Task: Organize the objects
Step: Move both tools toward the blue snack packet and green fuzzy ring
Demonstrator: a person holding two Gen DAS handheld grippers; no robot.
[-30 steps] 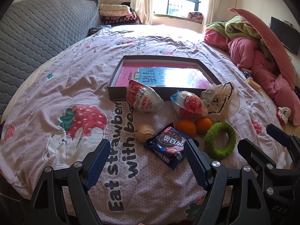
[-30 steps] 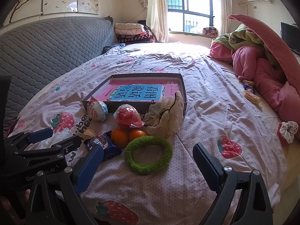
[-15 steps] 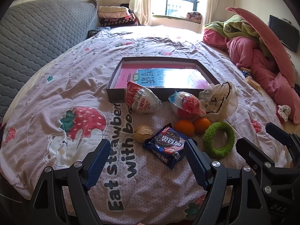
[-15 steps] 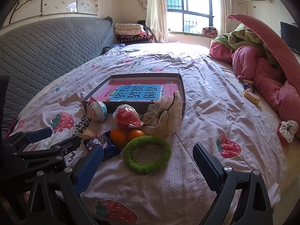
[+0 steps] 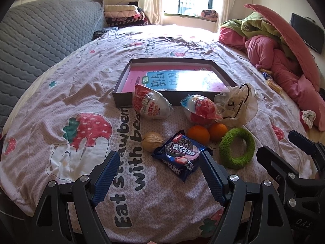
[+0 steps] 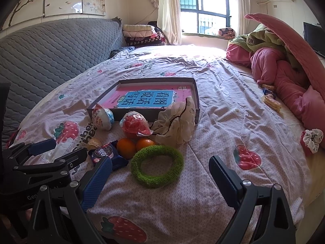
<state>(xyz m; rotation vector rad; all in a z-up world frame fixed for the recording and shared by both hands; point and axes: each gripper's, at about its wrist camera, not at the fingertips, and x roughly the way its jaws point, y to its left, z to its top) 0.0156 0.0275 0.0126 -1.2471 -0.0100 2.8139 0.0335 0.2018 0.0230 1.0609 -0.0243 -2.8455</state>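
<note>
On the bed lie a blue cookie packet [image 5: 179, 152], a walnut [image 5: 152, 141], two oranges [image 5: 198, 134], a green ring [image 5: 236, 150], two wrapped toy eggs [image 5: 150, 103] and a cream scrunchie [image 5: 236, 104]. Behind them stands a shallow dark box [image 5: 121, 99] with a pink book [image 5: 172, 79] in it. My left gripper [image 5: 159, 174] is open and empty, just short of the packet. My right gripper [image 6: 160, 181] is open and empty, just short of the green ring [image 6: 157, 165]. The box [image 6: 196, 95] also shows in the right wrist view.
A grey quilted headboard [image 5: 40, 36] runs along the left. Pink and green bedding [image 5: 284, 46] is heaped at the right. Snack packets [image 6: 271, 99] and a red scrunchie [image 6: 311, 138] lie near the right edge. Folded blankets [image 5: 124, 15] sit by the window.
Both grippers have drawn back slightly and tilted up; the objects sit a little higher in view. Nothing on the bed has moved and both grippers stay open.
</note>
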